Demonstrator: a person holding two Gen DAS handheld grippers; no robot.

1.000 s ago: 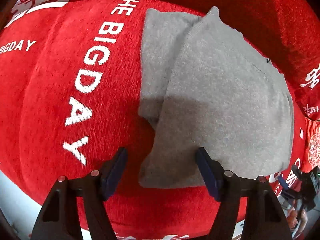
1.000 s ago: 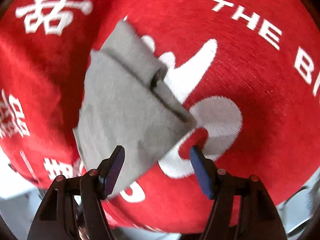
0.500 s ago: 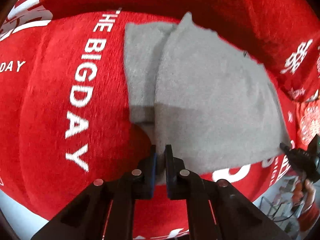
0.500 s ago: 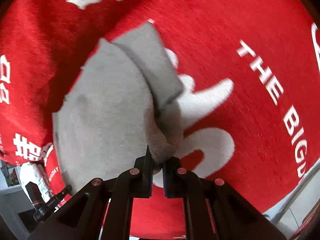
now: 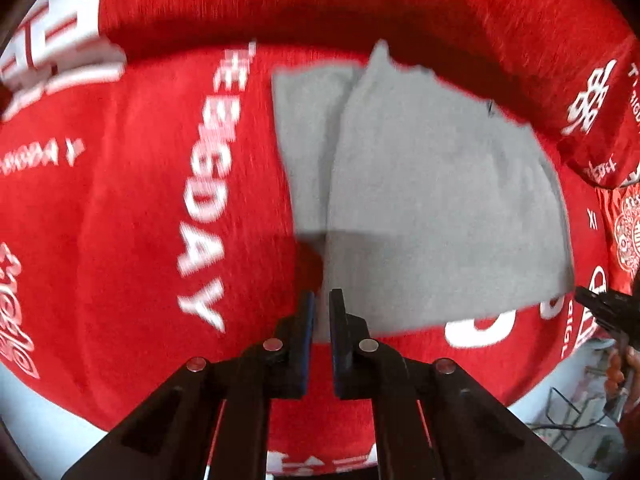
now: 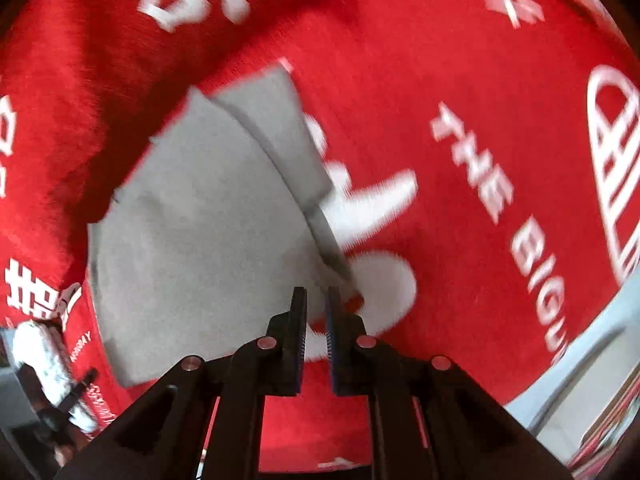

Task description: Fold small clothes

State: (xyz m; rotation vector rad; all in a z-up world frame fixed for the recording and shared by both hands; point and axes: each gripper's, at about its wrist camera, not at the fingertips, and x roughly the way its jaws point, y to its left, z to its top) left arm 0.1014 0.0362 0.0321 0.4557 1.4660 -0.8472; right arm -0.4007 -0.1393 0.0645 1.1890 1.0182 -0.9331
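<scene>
A grey folded garment [image 5: 432, 184] lies on a red cloth with white lettering [image 5: 120, 208]. My left gripper [image 5: 322, 312] is shut on the garment's near left corner, its jaws almost together with grey fabric between them. In the right wrist view the same garment [image 6: 200, 248] fills the left half, a folded strip along its right side. My right gripper [image 6: 316, 312] is shut on its near right corner, and the near edge is lifted off the cloth.
The red cloth [image 6: 480, 120] covers the whole surface and rises in a fold at the back. The right gripper's tip [image 5: 600, 308] shows at the far right of the left wrist view. A pale floor and clutter lie beyond the cloth's near edge [image 6: 580, 392].
Both grippers went from open around the garment's near corners to shut on them. The near edge has since lifted and both views are blurred by motion.
</scene>
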